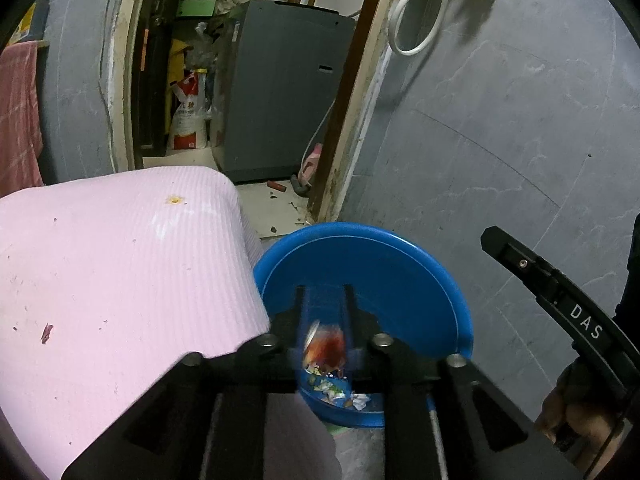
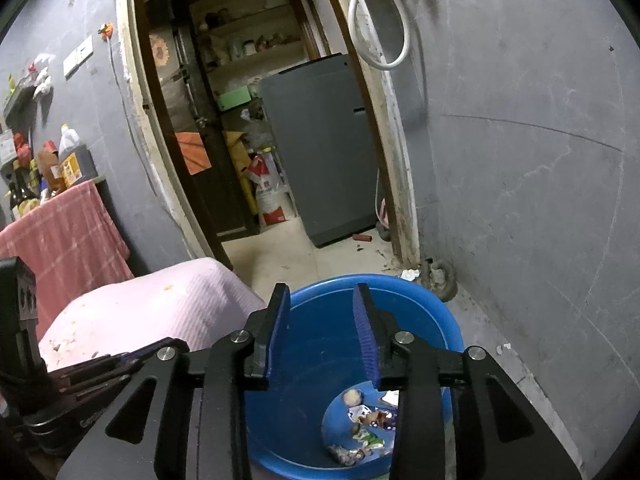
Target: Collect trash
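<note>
Left wrist view: the left tool (image 1: 325, 312) hangs over a blue basin (image 1: 400, 264) standing on the floor just right of a pink-covered tabletop (image 1: 120, 264). Between its slightly parted fingers a blurred red-orange wrapper (image 1: 326, 346) appears, seemingly dropping free and not pinched, so this tool reads as released. More scraps (image 1: 340, 394) lie at the basin's near bottom. At the far right a hand (image 1: 576, 416) holds the other tool's handle. Right wrist view: the right tool (image 2: 322, 332) hovers over the same basin (image 2: 424, 300) with its blue pads well apart and nothing between them, released. The collected trash (image 2: 364, 428), crumpled paper, foil, peel and a small round lump, lies at the basin's bottom, near right. A crumb (image 2: 168, 288) lies on the pink tabletop (image 2: 160, 312). Such litter is probably light, soft and crushable; thin wrappers may slip, so pinching a crumpled fold or edge should work best.
</note>
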Available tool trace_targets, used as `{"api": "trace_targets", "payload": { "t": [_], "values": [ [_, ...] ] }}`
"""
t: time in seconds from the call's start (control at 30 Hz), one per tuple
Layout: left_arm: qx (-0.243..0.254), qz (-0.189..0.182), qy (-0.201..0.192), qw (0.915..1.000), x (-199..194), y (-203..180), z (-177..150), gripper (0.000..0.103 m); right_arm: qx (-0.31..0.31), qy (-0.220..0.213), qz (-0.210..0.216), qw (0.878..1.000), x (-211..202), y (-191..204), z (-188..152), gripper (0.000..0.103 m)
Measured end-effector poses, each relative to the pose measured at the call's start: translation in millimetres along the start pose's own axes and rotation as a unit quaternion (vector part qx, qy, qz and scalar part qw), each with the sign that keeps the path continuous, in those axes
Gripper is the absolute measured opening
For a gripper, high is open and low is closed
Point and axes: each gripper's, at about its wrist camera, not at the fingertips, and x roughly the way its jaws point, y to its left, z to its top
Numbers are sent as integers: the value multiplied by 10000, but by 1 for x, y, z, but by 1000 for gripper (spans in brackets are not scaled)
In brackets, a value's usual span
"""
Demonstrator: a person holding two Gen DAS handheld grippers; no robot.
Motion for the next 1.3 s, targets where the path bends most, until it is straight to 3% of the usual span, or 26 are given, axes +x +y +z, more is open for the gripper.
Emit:
{"api": "trace_targets", "payload": {
  "t": [0.07, 0.37, 0.93, 1.13, 1.23, 1.3],
  "values": [
    [-43, -6, -43, 10000, -1, 2, 0, 30, 24, -8, -3, 10000, 0, 0, 0, 37],
    [-273, 79, -144, 9995, -6, 10, 3, 51, 79, -23, -42, 10000, -1, -3, 0, 46],
    [-535, 383, -333, 9973, -18, 23, 8, 76, 122, -28, -83, 9999, -1, -6, 2, 59],
    [-554, 499, -419, 9963, -23, 22, 9, 80, 138, -57, -76, 9999, -2, -5, 3, 76],
    [-578, 608, -542, 9950, -28, 23, 10, 91, 155, -87, -79, 9998, -2, -5, 5, 82],
    [-595, 641, -656, 9940, -33, 25, 10, 93, 163, -121, -94, 9997, -3, -6, 5, 87]
  ]
}}
